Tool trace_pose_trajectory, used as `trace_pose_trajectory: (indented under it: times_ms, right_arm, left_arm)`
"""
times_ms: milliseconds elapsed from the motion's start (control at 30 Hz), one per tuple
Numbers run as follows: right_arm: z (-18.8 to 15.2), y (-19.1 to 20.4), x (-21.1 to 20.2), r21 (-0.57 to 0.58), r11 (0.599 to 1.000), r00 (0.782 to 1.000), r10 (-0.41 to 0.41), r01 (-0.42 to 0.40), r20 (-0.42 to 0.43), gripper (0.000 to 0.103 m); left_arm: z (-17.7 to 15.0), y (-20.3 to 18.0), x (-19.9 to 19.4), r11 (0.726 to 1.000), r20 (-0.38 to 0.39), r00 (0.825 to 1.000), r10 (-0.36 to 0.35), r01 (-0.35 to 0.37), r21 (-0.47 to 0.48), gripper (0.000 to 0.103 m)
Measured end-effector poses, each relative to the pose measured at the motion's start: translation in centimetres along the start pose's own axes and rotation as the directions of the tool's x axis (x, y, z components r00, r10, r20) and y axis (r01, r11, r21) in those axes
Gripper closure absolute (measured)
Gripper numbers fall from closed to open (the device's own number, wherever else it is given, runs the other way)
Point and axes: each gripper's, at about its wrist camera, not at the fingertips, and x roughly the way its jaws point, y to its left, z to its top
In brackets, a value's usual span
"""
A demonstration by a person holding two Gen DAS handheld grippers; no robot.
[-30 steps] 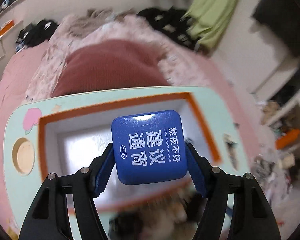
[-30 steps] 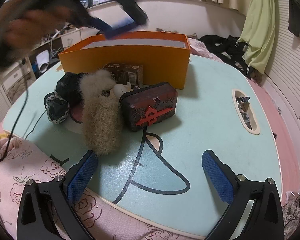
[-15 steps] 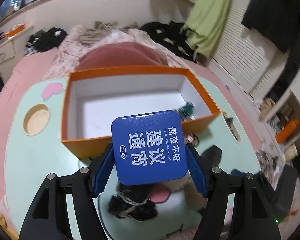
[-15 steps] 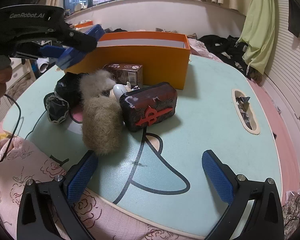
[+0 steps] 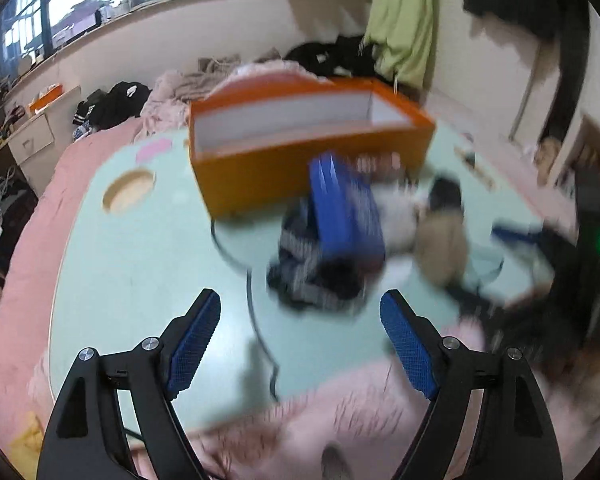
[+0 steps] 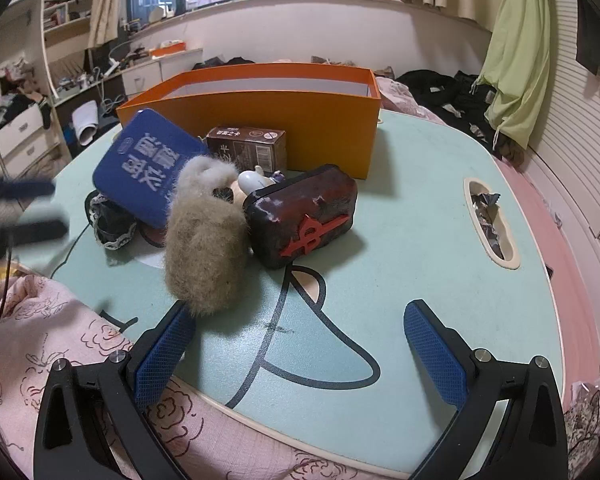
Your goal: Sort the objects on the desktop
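- The blue tin [image 6: 150,168] lies tilted on the pile at centre left of the right wrist view, outside the orange box [image 6: 260,120], leaning on black lace cloth [image 6: 112,220] and touching the fur ball [image 6: 204,240].
- It is flat, glossy, with rounded corners and white lettering.
- Risk: so propped, it could slide off onto the counter [image 6: 420,240] if the pile is nudged.
- Left gripper [image 5: 300,340]: jaws open, empty.
- Right gripper [image 6: 300,352]: jaws open, empty.
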Motion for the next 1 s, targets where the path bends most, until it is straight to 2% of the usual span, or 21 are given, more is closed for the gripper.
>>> trace_pose_trajectory:
  times_ms: [67,100,133,167,233,567,867,1000]
  right_arm:
    - [-0.1,-0.1,0.0,0.000,1.000,1.000,0.000,0.000,0.000,0.000]
    - [-0.1,0.0,0.0,0.001,1.000,1.000,0.000,0.000,0.000,0.000]
    - [-0.1,0.0,0.1,0.000,1.000,1.000,-0.001,0.001,-0.004,0.000]
    - [0.0,-0.1,0.0,-0.001,1.000,1.000,-0.002,0.002,-0.001,0.000]
    - [0.0,-0.2,-0.1,-0.001,1.000,1.000,-0.002,0.002,0.000,0.000]
    - [0.0,-0.1,-0.1,0.000,1.000,1.000,-0.003,0.003,0.001,0.000]
    - [-0.1,0.0,-0.1,0.001,1.000,1.000,-0.004,0.004,0.003,0.000]
    - [-0.1,0.0,-0.1,0.003,1.000,1.000,-0.004,0.004,0.003,0.000]
  left_arm:
    - [-1.4,-0.6,1.4,0.999,-0.042,0.999,0.022,-0.021,0.036,0.021]
    - [-1.7,-0.7,2.8,0.998,-0.095,0.994,0.044,-0.040,0.043,0.019]
    - [-1.8,-0.3,3.2,1.000,-0.077,0.997,0.015,-0.015,0.004,0.010]
    - [-1.7,0.2,3.9,0.999,-0.086,0.996,0.021,-0.024,-0.029,0.005]
    - [-1.3,0.6,4.9,0.999,-0.104,0.994,0.028,-0.033,-0.041,0.000]
    - [-1.5,1.8,6.5,0.998,-0.066,0.997,0.035,-0.038,-0.057,0.000]
    - [-1.1,2.8,5.5,0.987,-0.060,0.994,0.086,-0.093,-0.127,0.000]
    - [-1.3,2.7,5.3,0.988,-0.060,0.994,0.087,-0.094,-0.126,0.000]
